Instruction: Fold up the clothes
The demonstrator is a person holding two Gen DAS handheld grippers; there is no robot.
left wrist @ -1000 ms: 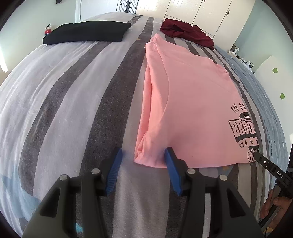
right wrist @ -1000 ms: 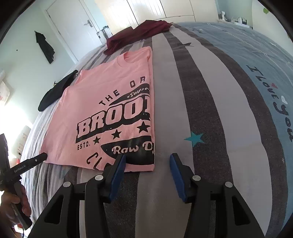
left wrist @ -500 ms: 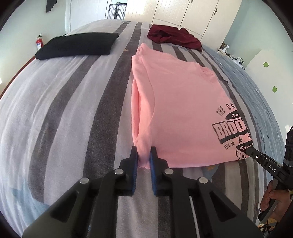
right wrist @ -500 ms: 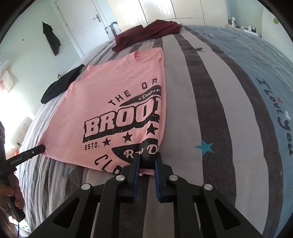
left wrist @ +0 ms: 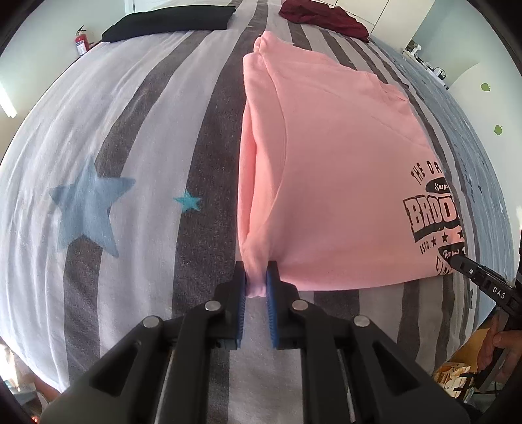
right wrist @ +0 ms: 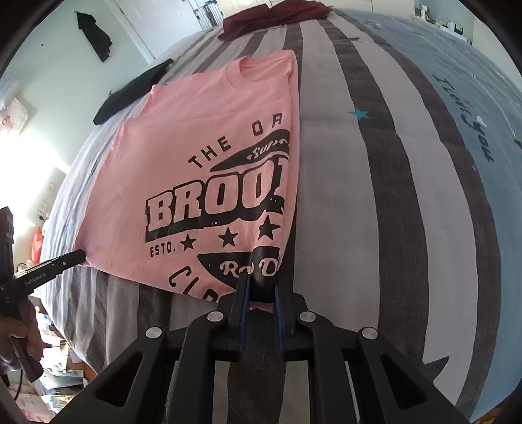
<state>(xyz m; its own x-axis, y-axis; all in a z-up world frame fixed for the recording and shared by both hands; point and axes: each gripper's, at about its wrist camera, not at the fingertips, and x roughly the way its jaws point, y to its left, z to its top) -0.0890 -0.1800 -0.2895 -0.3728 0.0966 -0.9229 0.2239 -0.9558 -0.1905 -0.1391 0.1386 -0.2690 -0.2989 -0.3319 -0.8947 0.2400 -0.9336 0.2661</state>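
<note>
A pink T-shirt with a black "BROO…" print is seen laid flat on a striped bed, folded lengthwise so that the print is cut off at the fold. Its near hem is gripped at both corners. The left tongs are closed on the bunched pink corner directly between their blue pads, the folded edge running straight ahead of them. The right tongs are clamped on the printed corner of the hem, the shirt stretching ahead and to their left. In the right wrist view, the left tongs are glimpsed at the far-left corner of the hem, held by a hand. Beyond the shirt, far ahead of both tongs, a maroon garment is left crumpled; a folded black garment is seen ahead and to the left of the left tongs. A red fire extinguisher is visible against the wall.
</note>
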